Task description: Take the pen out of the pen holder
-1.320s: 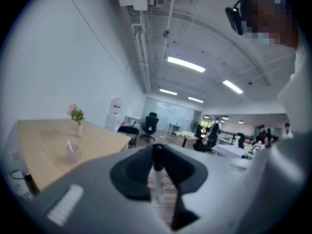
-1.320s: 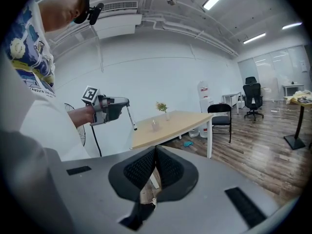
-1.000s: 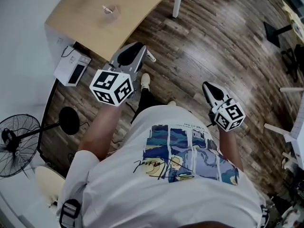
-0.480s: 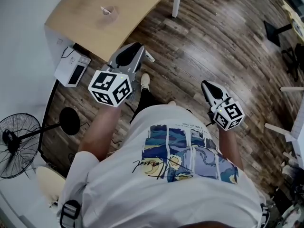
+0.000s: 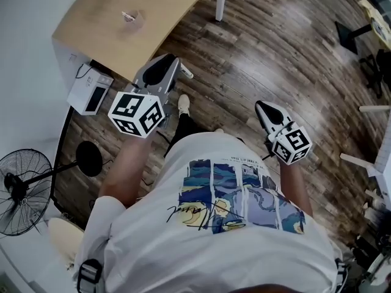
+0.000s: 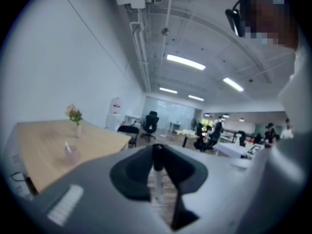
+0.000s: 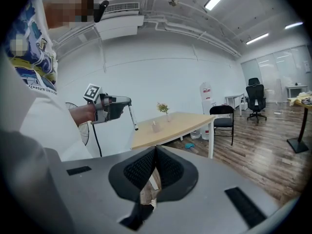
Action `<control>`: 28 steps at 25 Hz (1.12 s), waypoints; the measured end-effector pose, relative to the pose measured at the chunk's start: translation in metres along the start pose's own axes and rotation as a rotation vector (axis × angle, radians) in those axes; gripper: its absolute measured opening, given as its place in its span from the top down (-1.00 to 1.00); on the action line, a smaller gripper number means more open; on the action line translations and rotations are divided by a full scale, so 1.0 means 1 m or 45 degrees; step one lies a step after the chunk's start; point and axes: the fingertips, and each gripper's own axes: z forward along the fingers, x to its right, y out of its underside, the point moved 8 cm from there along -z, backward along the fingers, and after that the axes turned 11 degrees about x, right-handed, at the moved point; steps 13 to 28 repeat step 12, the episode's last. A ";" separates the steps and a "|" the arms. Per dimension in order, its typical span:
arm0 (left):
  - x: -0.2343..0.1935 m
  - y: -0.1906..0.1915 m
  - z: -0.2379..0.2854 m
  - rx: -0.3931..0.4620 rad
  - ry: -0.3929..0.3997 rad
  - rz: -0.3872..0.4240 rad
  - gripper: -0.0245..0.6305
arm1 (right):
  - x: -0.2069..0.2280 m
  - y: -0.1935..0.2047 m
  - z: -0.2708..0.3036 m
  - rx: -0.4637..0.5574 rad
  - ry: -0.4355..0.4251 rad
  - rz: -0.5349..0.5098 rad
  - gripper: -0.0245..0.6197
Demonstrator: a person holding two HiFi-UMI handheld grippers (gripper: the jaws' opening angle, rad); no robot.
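My left gripper [image 5: 175, 68] is shut on a white pen with a dark tip [image 5: 187, 74], held in the air over the wooden floor, away from the table [image 5: 165, 11]. In the left gripper view the pen [image 6: 156, 174] stands upright between the pads. The right gripper view shows the left gripper [image 7: 118, 107] with the pen [image 7: 132, 117] slanting down from it. A clear pen holder [image 5: 133, 20] stands on the table with another pen in it, and shows small as the holder [image 6: 70, 154] in the left gripper view. My right gripper [image 5: 263, 107] is shut and empty, its pads touching.
A small vase with flowers [image 6: 75, 120] stands on the table behind the holder. On the floor by the wall are a white box [image 5: 90, 92] and a standing fan [image 5: 21, 185]. A chair [image 7: 223, 117] stands at the table's far end.
The head view has drifted a little, so the table sits further up and left. Both grippers keep their pose, and the pen stays in the left one.
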 end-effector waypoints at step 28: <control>-0.005 0.001 0.013 0.003 -0.011 -0.002 0.70 | 0.010 0.005 -0.008 -0.023 0.016 0.000 0.90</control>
